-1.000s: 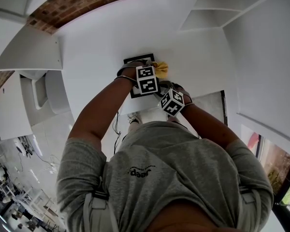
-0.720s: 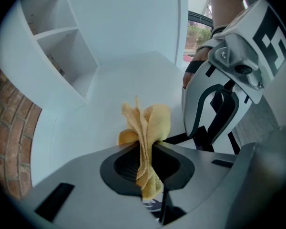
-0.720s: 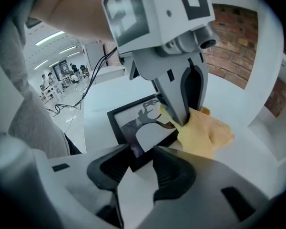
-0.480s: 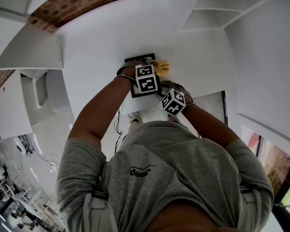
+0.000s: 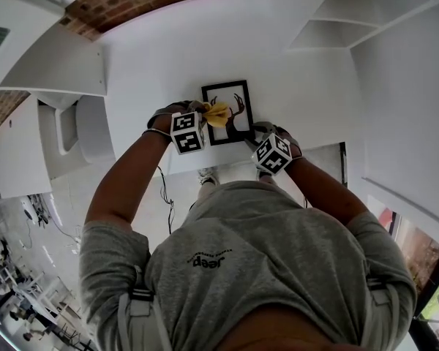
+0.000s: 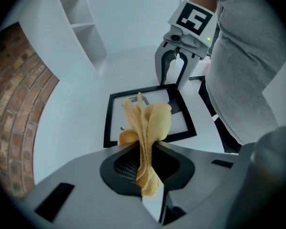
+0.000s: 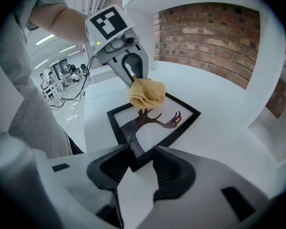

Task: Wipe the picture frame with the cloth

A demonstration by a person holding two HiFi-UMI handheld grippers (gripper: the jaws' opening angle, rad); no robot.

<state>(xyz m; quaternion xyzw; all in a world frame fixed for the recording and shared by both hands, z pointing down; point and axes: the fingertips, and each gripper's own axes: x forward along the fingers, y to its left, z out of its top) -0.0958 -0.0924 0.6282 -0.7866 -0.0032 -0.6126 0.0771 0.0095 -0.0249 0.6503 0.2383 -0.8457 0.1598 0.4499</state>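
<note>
Left gripper view: cloth point(image 6: 145, 128) pinched between jaws, picture frame point(image 6: 183, 120) just beyond.

The picture frame point(image 5: 238, 101) lies flat on the tabletop point(image 5: 300, 86). The cloth point(image 5: 217, 114), in the left claw point(image 5: 206, 111), sits over its left side. The right claw point(image 5: 254, 139) clamps its near right corner.

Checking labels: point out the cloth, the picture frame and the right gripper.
yellow cloth point(image 6: 150, 122), left gripper view, upper fold.
picture frame point(image 7: 155, 127), right gripper view, centre of print.
right gripper point(image 6: 170, 84), left gripper view, between its fingers.
</note>
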